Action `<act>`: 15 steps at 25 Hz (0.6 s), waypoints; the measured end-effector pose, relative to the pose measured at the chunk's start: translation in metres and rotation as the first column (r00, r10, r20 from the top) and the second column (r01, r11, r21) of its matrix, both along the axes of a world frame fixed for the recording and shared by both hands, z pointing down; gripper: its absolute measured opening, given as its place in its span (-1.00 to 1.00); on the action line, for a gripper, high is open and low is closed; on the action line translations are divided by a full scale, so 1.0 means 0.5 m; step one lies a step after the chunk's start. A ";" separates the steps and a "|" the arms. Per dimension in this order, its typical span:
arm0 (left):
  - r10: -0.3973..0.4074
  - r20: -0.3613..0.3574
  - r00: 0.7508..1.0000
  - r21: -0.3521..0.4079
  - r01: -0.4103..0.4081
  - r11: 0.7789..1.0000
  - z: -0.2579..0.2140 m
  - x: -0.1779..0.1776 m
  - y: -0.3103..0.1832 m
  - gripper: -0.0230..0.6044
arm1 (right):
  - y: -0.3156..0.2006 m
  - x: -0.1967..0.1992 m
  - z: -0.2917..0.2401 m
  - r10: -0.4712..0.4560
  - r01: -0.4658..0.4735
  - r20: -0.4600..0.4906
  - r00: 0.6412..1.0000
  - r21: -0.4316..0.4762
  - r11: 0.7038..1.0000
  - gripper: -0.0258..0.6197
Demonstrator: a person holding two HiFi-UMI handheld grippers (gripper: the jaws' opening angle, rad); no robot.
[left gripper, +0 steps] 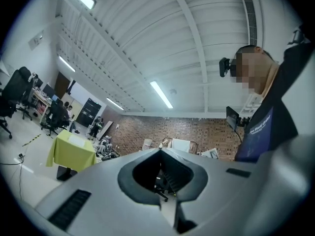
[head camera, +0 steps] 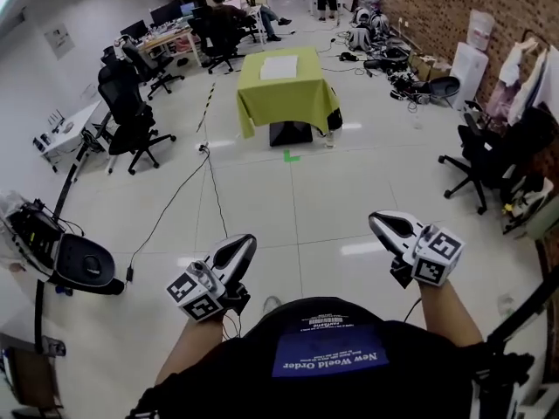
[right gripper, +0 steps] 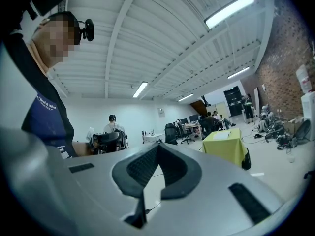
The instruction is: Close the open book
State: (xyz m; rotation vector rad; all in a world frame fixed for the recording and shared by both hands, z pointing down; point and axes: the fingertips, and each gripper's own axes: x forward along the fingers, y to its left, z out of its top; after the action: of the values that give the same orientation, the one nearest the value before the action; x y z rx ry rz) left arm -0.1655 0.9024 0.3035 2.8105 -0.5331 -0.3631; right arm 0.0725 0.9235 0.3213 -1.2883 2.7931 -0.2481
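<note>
The open book [head camera: 279,67] lies white and flat on a table with a green cloth [head camera: 288,99], far ahead across the tiled floor. Both grippers hang close to the person's body, well short of the table. My left gripper [head camera: 243,244] is shut with nothing in it, and so is my right gripper [head camera: 377,223]. In the left gripper view the shut gripper [left gripper: 160,151] points slightly up, with the green table [left gripper: 71,154] small at the left. In the right gripper view the shut gripper [right gripper: 158,149] has the green table [right gripper: 225,149] and the book [right gripper: 221,135] at the right.
Black office chairs [head camera: 131,120] and desks with seated people [head camera: 231,7] stand at the back left. A black chair [head camera: 489,160] and clutter line the brick wall at the right. A cable [head camera: 175,203] runs over the floor. A wheeled device [head camera: 61,256] sits at the left.
</note>
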 end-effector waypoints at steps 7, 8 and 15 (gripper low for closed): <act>0.023 -0.037 0.999 0.010 -0.023 1.000 -0.005 -0.138 -0.195 -0.90 | -0.186 -0.145 -0.029 0.018 -0.018 -0.037 0.999 0.022 1.000 -0.97; 0.029 -0.036 0.999 0.019 -0.029 0.999 -0.012 -0.164 -0.225 -0.90 | -0.214 -0.172 -0.037 0.020 -0.019 -0.044 0.999 0.026 0.999 -0.97; 0.044 -0.020 0.999 0.037 -0.043 0.998 -0.033 -0.316 -0.417 -0.90 | -0.400 -0.328 -0.070 0.026 -0.024 -0.058 0.998 0.043 0.999 -0.97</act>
State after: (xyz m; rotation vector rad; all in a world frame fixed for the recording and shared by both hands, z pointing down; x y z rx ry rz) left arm -0.3232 0.6939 0.2872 2.8451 -0.4647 -0.3970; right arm -0.0913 0.7234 0.2866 -1.3418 2.8116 -0.1513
